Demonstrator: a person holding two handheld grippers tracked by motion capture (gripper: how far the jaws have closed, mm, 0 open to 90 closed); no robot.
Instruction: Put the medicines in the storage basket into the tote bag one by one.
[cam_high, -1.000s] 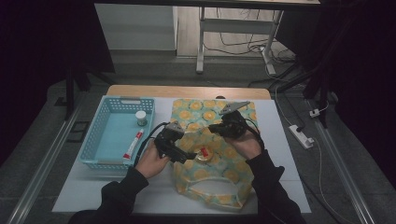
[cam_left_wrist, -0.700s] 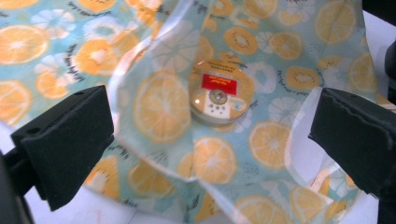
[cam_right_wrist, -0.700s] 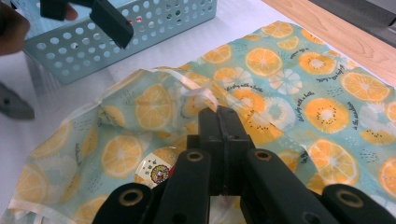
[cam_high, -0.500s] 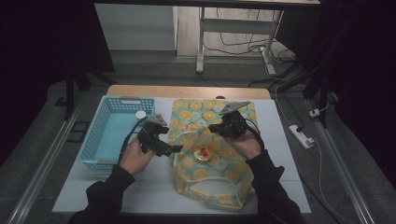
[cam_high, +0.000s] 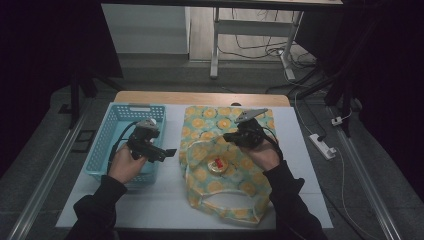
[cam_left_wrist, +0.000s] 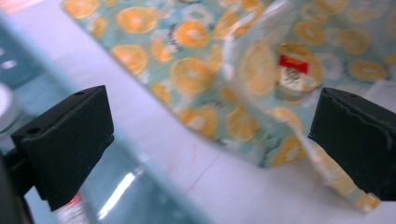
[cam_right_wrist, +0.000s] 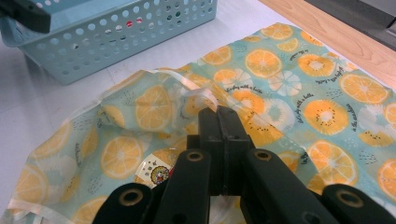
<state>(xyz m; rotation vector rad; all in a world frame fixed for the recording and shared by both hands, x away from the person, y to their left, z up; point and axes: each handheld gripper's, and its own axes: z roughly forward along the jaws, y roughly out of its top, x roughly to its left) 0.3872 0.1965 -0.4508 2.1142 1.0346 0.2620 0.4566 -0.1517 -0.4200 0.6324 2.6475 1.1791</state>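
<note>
Over the pale-blue perforated plastic basket (cam_high: 125, 145), left gripper (cam_high: 167, 152) jaws wide apart, empty; its own view shows a white-capped item inside. Right gripper (cam_right_wrist: 219, 116) jaws clamped on the orange-slice-print teal bag (cam_high: 220, 165) rim; a round red-labelled yellow tub (cam_high: 218, 164) sits inside, just below them.

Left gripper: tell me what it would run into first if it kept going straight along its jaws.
Probably the orange-print bag. The left gripper is open over the basket's edge, aimed across bare white table at the bag's near side, where a round yellow item shows. Depth is unclear.
</note>
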